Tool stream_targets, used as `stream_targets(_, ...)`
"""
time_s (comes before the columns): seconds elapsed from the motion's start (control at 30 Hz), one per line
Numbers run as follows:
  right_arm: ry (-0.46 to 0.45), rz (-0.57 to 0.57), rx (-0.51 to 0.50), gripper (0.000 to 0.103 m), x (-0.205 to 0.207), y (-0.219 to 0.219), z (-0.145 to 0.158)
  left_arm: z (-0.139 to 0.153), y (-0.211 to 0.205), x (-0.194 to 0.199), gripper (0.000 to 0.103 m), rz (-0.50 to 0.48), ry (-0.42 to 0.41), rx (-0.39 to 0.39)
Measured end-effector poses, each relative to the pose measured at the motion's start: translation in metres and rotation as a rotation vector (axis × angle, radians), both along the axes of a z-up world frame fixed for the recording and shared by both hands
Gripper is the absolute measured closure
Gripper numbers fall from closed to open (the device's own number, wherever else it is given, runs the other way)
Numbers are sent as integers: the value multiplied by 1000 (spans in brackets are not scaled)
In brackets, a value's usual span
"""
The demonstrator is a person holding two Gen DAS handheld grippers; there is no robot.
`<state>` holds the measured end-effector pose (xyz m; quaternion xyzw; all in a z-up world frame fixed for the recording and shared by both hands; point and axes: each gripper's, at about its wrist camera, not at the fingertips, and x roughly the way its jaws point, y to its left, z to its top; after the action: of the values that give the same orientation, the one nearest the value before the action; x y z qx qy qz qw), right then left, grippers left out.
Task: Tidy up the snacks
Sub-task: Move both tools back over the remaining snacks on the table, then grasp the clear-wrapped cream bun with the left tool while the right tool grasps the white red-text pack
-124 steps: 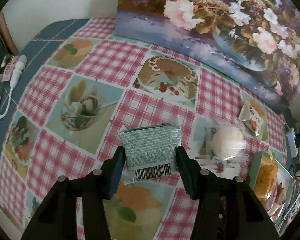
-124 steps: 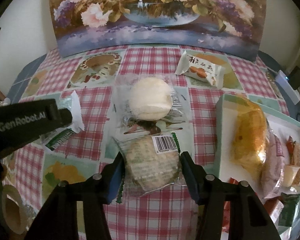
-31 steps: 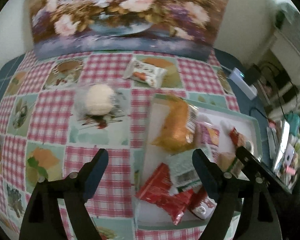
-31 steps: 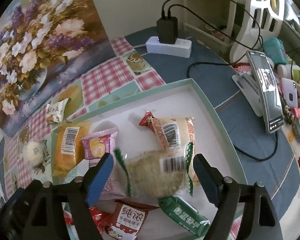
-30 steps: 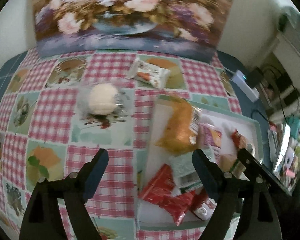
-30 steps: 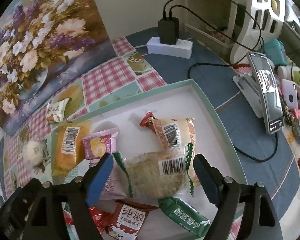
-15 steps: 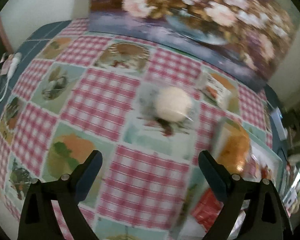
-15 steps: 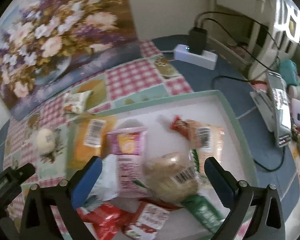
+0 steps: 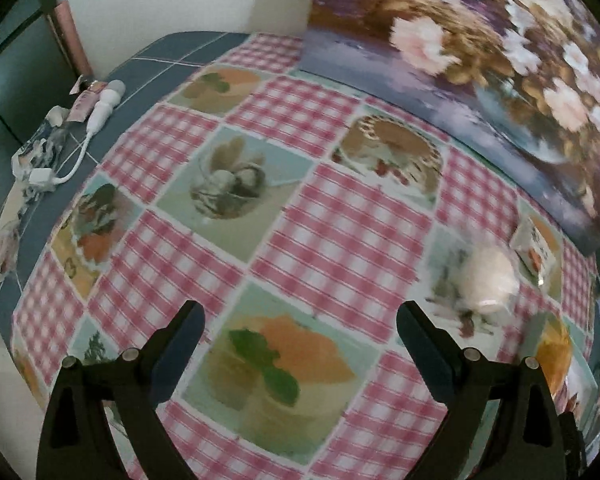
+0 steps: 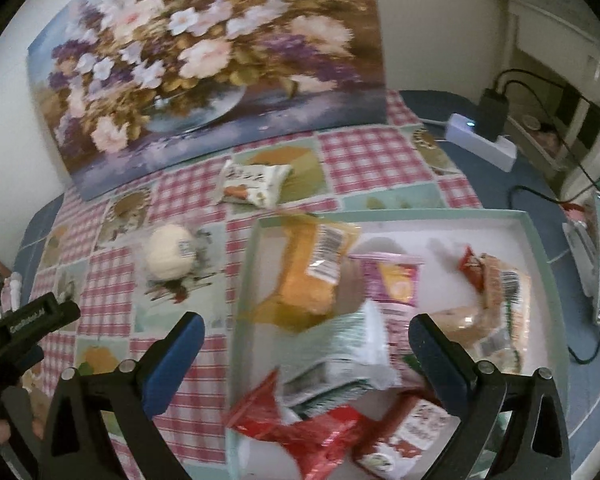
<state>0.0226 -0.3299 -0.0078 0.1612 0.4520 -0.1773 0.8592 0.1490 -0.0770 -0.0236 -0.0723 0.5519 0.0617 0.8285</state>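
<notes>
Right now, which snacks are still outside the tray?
Two: the round white bun in clear wrap, and the white packet near the flower painting. The others lie inside the tray.

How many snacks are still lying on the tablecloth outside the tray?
2: a round white bun left of the tray, and a small white packet beyond it, near the flower painting. Others may be out of view.
</notes>
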Motion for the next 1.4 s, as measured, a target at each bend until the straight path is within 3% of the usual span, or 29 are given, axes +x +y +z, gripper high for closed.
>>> stream_targets(0.3,18,17,-21,0,25,15,-4,0,0,19,6,-16,-13,-33)
stream_targets(0.63,25,29,-92,0,55,15,-9,1,-32,41,6,-101,-67,-42)
stream_targets(0.93,21,14,-95,0,75,-2,-15,-19,-86,50,6,-219,-72,-70)
stream_targets(1.2,-18,-70,-64,0,84,-35,-11,-29,-124,54,6,-318,-73,-107)
stream_targets(1.4,-40,-111,-44,0,84,-54,-10,-44,-142,56,6,-359,-48,-90)
